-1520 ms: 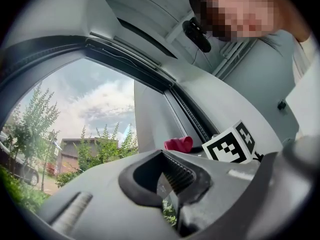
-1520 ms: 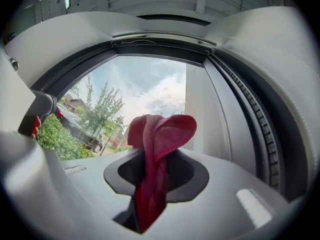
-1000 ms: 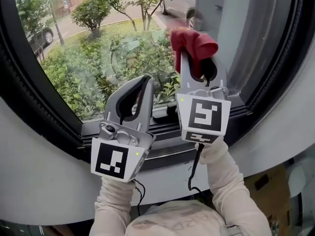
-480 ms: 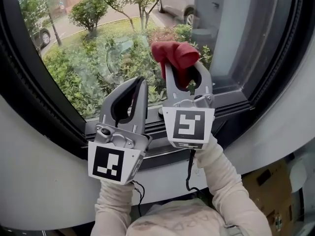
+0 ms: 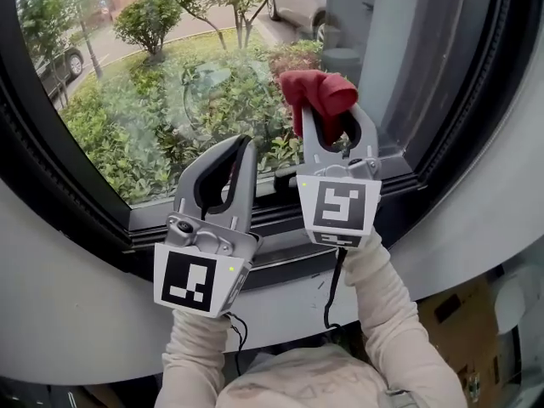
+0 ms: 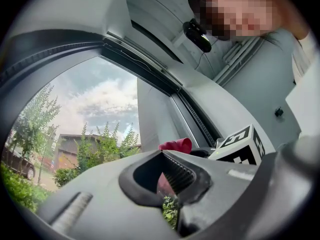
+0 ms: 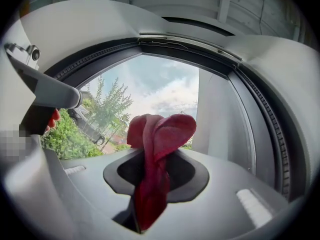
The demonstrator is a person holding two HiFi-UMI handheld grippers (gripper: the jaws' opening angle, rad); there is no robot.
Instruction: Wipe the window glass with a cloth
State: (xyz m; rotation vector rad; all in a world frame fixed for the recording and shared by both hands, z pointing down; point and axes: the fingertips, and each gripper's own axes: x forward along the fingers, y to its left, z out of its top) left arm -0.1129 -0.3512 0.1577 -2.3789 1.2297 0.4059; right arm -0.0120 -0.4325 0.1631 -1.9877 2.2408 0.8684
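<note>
At centre frame, by the lower right of the window glass (image 5: 153, 100), the right gripper (image 5: 330, 117) pinches a bunched red cloth (image 5: 319, 90) in its jaws. The left gripper (image 5: 241, 147), jaws pressed together and empty, hovers beside it. Wiping seems under way, but I cannot judge how much pane is done, nor whether the cloth touches the glass.
</note>
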